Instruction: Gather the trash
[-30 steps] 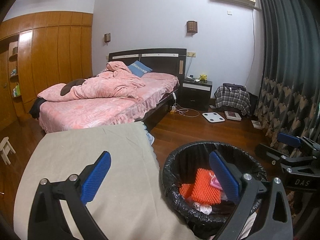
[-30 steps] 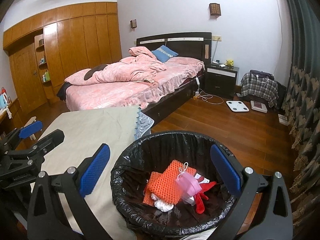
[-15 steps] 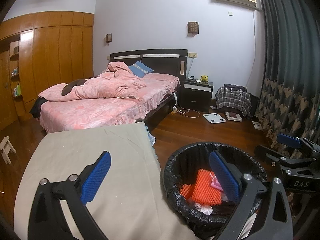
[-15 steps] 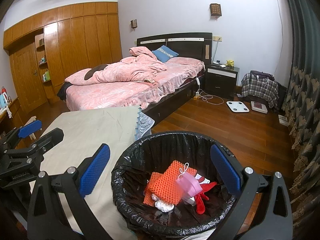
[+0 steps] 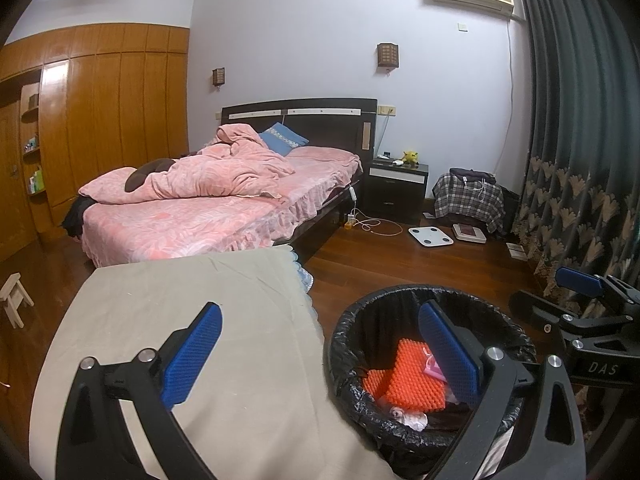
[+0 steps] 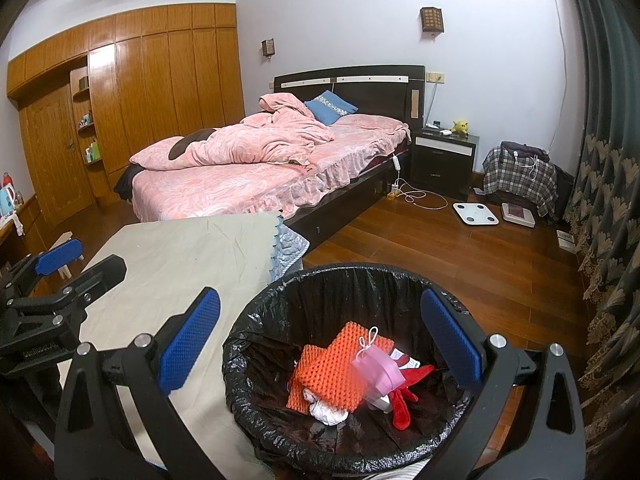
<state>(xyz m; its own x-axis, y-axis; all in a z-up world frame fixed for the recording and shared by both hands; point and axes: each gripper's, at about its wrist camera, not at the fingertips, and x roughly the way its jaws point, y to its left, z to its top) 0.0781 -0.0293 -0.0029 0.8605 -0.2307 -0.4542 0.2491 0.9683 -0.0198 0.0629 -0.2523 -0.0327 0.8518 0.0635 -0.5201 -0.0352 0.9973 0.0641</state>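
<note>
A bin with a black liner stands on the floor beside a table with a beige cloth; it also shows in the left wrist view. In it lie orange foam netting, a pink bag, a red piece and white crumpled trash. My right gripper is open and empty above the bin. My left gripper is open and empty over the table's right edge and the bin rim. Each gripper shows in the other's view, the right one and the left one.
A bed with pink bedding stands behind the table. A nightstand, floor scales, a plaid-covered heap and dark curtains line the right. A wooden wardrobe and a small stool are on the left.
Both views have risen and drawn back very slightly. The trash in the bin has not moved, and both grippers stay open.
</note>
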